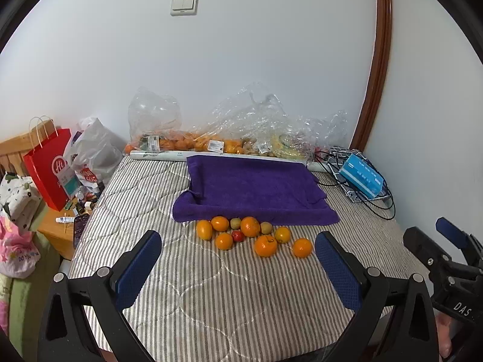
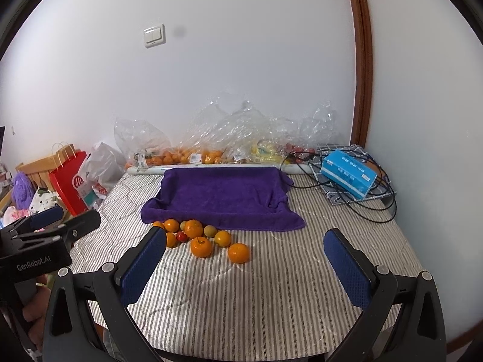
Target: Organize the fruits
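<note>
Both grippers hang over the near edge of a bed with a grey-striped mattress cover [image 1: 229,301], and neither holds anything. The left gripper [image 1: 238,259] has its fingers spread wide, and so does the right gripper [image 2: 244,259]. Well ahead of both, the loose fruit lies in a tight cluster on the stripes, just at the front hem of a purple towel [image 1: 256,190] that seems draped over a shallow tray: several oranges, two greenish-brown fruits that may be kiwis [image 1: 266,227], and one small red fruit [image 1: 238,236].

The step in hand looks like the first reach and pick. The easiest start is probably the outlying orange [image 2: 238,252] at the right end of the cluster, which stands clear of its neighbours. The right gripper is nearer to it. Come in low and level, straddle the fruit at its widest girth, and close gently, since round fruit on soft bedding may roll. Leave the packed middle ones until their neighbours are gone. Bagged fruit [image 1: 193,143] along the wall stays out of the way.
</note>
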The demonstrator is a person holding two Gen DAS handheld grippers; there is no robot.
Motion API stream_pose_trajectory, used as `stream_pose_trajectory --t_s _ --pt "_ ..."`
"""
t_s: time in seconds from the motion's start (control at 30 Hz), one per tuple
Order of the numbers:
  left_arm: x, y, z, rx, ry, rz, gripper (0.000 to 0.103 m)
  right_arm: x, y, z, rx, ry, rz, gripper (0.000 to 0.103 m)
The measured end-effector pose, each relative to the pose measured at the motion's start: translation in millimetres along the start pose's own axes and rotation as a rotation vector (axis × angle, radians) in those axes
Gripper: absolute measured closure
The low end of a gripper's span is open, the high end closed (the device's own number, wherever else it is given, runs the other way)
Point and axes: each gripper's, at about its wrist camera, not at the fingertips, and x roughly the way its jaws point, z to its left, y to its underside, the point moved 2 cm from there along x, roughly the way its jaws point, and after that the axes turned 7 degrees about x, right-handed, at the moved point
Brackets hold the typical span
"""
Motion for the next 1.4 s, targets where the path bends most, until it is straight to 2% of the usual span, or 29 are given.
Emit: stream_pose_trajectory --t_s 0.3,0.47,0.73,0.83,1.0,1.07,1.23,1.3,1.4 --pt "1.8 -0.1 -3.2 0.022 -0.022 -0.026 0.0 6.3 4.0 -0.7 0.0 0.003 0.012 0.0" --pt "11.9 1.2 0.1 0.007 0.006 -0.03 0.0 12.8 5.3 -6.5 0.024 0.007 0.021 0.0" --pt "31.5 2.5 5.1 0.022 0.009 -0.027 0.001 30.8 12.2 -14.8 0.062 -0.032 0.061 0.0" --pt "39.9 5.3 11.5 0.025 -0.001 -0.017 0.001 36.9 16.0 -16.0 0.051 -0.042 0.036 0.0" --pt "70.7 14.8 29.6 0.039 -0.055 0.04 0.001 60.6 23.3 -9.8 -0.026 0.009 0.025 0.0" --pt "85.9 19.3 38.2 0.022 -0.057 0.07 0.001 75.4 28.3 -8.9 -0.048 0.063 0.02 0.0" --pt "120.9 34.7 54.5 -0.007 -0.065 0.142 0.002 125.7 49.5 -5.2 -0.047 0.012 0.166 0.002" --pt "131.1 42.5 60.4 -0.006 -0.082 0.161 0.005 142.1 60.1 -3.5 -0.051 0.007 0.194 0.007" --pt "143.6 52.7 67.9 -0.013 -0.084 0.179 0.005 159.6 71.6 1.0 -0.064 0.005 0.2 0.008"
